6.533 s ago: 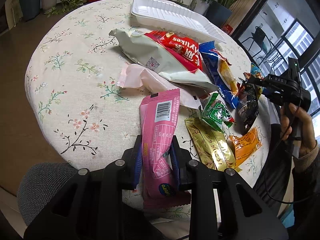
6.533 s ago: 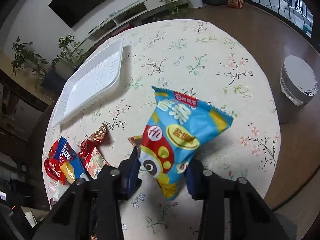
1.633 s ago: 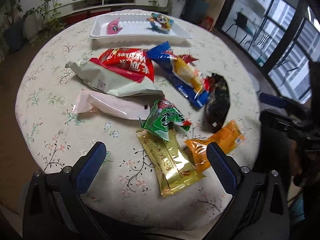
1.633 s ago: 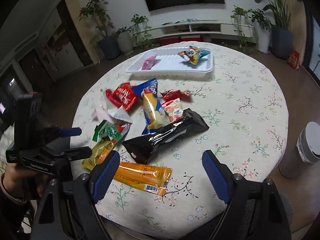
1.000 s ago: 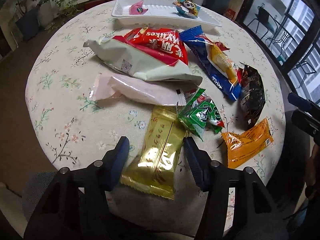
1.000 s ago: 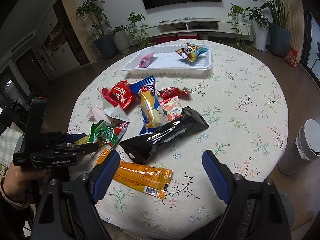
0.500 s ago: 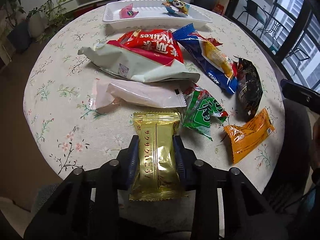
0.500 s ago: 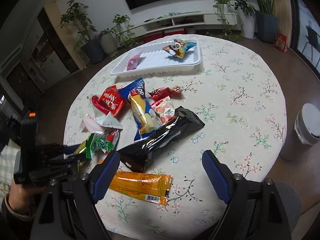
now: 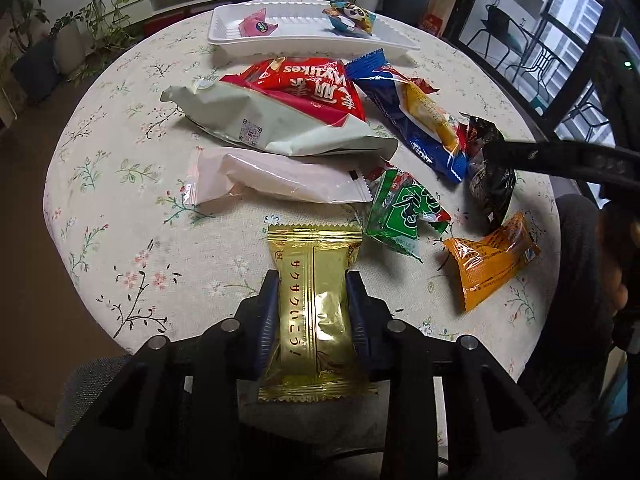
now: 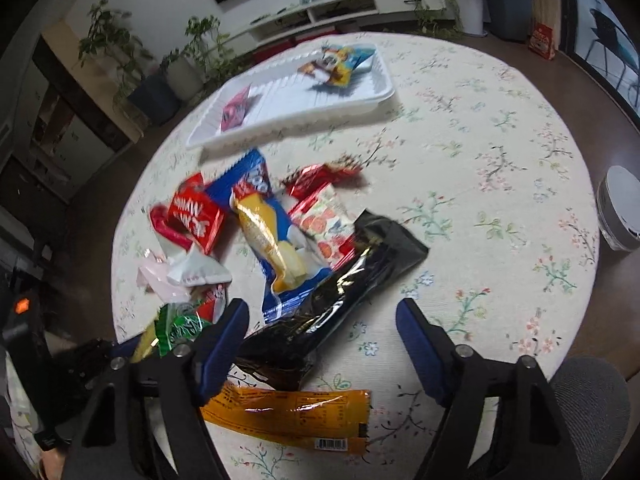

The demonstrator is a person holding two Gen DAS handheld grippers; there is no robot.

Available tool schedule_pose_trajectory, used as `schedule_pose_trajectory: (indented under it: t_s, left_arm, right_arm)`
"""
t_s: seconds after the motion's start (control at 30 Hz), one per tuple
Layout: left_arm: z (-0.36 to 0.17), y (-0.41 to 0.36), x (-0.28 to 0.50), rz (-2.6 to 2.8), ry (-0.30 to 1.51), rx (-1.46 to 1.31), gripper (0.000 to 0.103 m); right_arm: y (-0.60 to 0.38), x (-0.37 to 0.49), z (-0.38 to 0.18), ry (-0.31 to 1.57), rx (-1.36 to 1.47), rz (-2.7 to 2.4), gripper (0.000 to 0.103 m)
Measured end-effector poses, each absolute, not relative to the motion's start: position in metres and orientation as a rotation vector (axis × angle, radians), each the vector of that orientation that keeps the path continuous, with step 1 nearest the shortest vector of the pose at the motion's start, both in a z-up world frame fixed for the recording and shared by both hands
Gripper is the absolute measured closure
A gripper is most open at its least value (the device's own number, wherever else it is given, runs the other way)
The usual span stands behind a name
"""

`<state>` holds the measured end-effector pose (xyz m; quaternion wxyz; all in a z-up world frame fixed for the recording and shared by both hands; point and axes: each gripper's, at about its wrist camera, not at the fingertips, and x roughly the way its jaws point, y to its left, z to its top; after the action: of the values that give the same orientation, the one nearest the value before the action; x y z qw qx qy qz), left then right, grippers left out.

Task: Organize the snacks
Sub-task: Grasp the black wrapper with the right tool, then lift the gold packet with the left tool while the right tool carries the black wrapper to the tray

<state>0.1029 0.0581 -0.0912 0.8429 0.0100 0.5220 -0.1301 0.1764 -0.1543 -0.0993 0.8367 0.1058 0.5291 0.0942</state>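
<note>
The gold snack packet (image 9: pixel 314 300) sits pinched at its waist between the pads of the left gripper (image 9: pixel 313 308), over the near edge of the round floral table (image 9: pixel 120 216). Just beyond it lie a green packet (image 9: pixel 404 212) and an orange packet (image 9: pixel 490 258). The right gripper (image 10: pixel 322 320) is closing, pads apart around a black packet (image 10: pixel 340 292) without touching it. The white tray (image 9: pixel 304 38) at the far edge holds two snacks.

A round table (image 9: pixel 120 208) in a floral cloth is carrying a white tray (image 9: pixel 312 42) at its far edge. Nearer than the tray, a red-and-white bag (image 9: pixel 288 112), a pale pink pouch (image 9: pixel 280 176), a blue packet (image 9: pixel 416 120), a black packet (image 9: pixel 492 168), a green packet (image 9: pixel 404 212) and an orange packet (image 9: pixel 492 260) are lying on the cloth.
</note>
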Motion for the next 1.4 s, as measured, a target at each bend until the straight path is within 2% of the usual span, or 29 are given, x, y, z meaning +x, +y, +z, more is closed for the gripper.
schedule_pose_trajectory:
  t_s: [0.03,0.23,0.67,1.03,1.3,1.4]
  left_arm:
    - [-0.091,0.059,0.103,-0.277,1.101,0.018,0.073]
    - [-0.091,0.063,0.102,-0.292,1.096,-0.005,0.073]
    - [-0.091,0.062,0.101,-0.290,1.092,0.003,0.073]
    - [-0.090,0.063,0.101,-0.307,1.090,-0.002,0.074]
    - [-0.089,0.069,0.102,-0.331,1.100,-0.036,0.074]
    - [-0.089,0.070,0.102,-0.334,1.101,-0.041,0.074]
  right_arm:
    - [-0.153,0.178,-0.104,1.134,0.217,0.198,0.043]
    - [-0.169,0.171,-0.098,1.115,0.169,0.152,0.047]
    - [-0.159,0.191,-0.114,1.241,0.266,0.208,0.047]
    - [-0.158,0.188,-0.114,1.218,0.246,0.222,0.075]
    - [-0.162,0.179,-0.103,1.170,0.233,0.226,0.084]
    - [-0.165,0.177,-0.103,1.164,0.236,0.224,0.084]
